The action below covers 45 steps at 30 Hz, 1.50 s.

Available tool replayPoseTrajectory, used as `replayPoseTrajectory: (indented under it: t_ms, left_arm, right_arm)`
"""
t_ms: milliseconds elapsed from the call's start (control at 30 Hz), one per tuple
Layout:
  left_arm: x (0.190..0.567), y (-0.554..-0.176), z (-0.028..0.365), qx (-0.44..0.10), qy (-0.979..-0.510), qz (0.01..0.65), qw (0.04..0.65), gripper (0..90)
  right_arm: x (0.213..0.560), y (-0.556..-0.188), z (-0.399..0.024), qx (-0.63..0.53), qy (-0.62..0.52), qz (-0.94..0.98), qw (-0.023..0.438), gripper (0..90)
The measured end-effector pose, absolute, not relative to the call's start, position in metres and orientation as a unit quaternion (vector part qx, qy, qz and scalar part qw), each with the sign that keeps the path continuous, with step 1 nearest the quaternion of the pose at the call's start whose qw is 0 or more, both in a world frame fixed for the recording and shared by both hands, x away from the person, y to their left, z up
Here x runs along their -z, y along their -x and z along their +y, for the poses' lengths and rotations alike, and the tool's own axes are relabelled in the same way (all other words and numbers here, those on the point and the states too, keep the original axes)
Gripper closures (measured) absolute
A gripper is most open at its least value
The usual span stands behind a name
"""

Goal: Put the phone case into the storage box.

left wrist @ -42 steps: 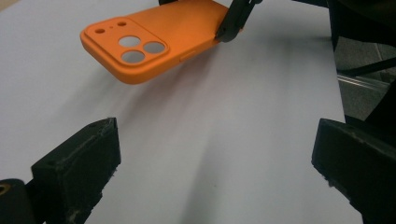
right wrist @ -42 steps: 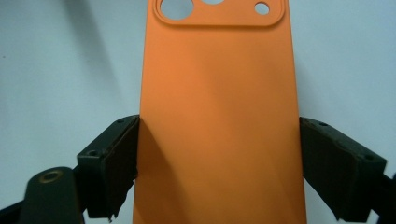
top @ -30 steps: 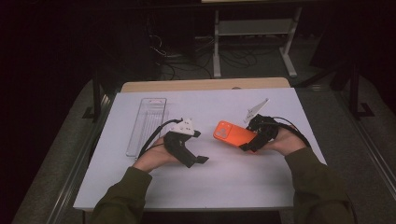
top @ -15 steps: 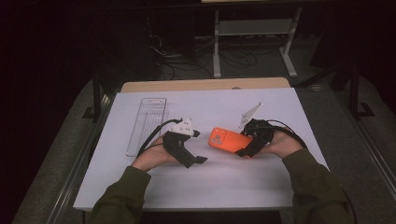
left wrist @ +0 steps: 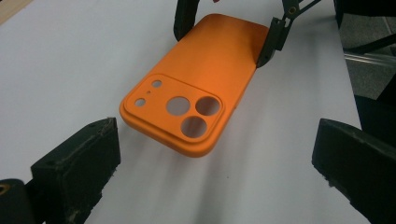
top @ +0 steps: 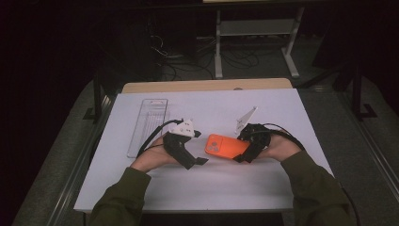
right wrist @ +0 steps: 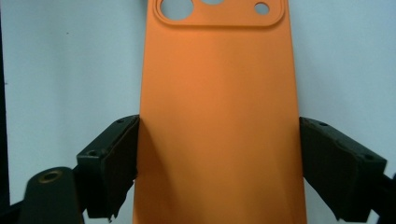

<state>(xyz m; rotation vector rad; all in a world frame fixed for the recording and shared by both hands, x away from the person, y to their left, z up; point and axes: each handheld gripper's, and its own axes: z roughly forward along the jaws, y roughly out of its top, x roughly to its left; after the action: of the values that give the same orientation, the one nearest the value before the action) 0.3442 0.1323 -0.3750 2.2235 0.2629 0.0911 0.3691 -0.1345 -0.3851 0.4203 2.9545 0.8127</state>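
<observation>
The right tool (top: 241,151) is clenched on the orange case (top: 226,146), one black jaw pressed to each long edge, as the right gripper view shows with the case (right wrist: 219,116) running straight up between its jaws. The case lies near the middle of the white tabletop (top: 211,188), back face up, its camera cutouts at the end pointing away from the right tool and toward the left tool (top: 200,153). In the left gripper view the case (left wrist: 201,88) sits just ahead of the left tool's jaws, which stand wide apart and touch nothing; the cutout end is nearest them, a shadow lies under it, and the right tool (left wrist: 224,35) grips the far end. So the left tool is released, facing the case and just beside it. A clear plastic tray (top: 147,125) lies on the tabletop left of the case, beyond the left hand (top: 153,157), well apart from the case. The right hand (top: 277,148) sits right of the case.
</observation>
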Motion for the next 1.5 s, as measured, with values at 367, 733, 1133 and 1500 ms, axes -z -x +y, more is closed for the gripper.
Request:
replayPoseTrajectory:
  t_ms: [367,733,1133,1500]
  left_arm:
    - [0.374,-0.343,0.132,-0.033,-0.896,0.097,0.432,0.8]
    - [0.375,-0.342,0.128,-0.029,-0.902,0.085,0.423,0.8]
    - [0.380,-0.339,0.123,-0.021,-0.908,0.073,0.412,0.8]
    - [0.383,-0.336,0.118,-0.008,-0.914,0.048,0.404,0.8]
  right_arm:
    - [0.387,-0.363,-0.122,-0.257,-0.116,0.959,0.016,15.3]
    - [0.387,-0.356,-0.109,-0.249,-0.089,0.964,0.007,15.2]
    - [0.387,-0.350,-0.097,-0.247,-0.069,0.967,0.002,15.2]
    - [0.387,-0.343,-0.087,-0.246,-0.052,0.968,-0.011,15.2]
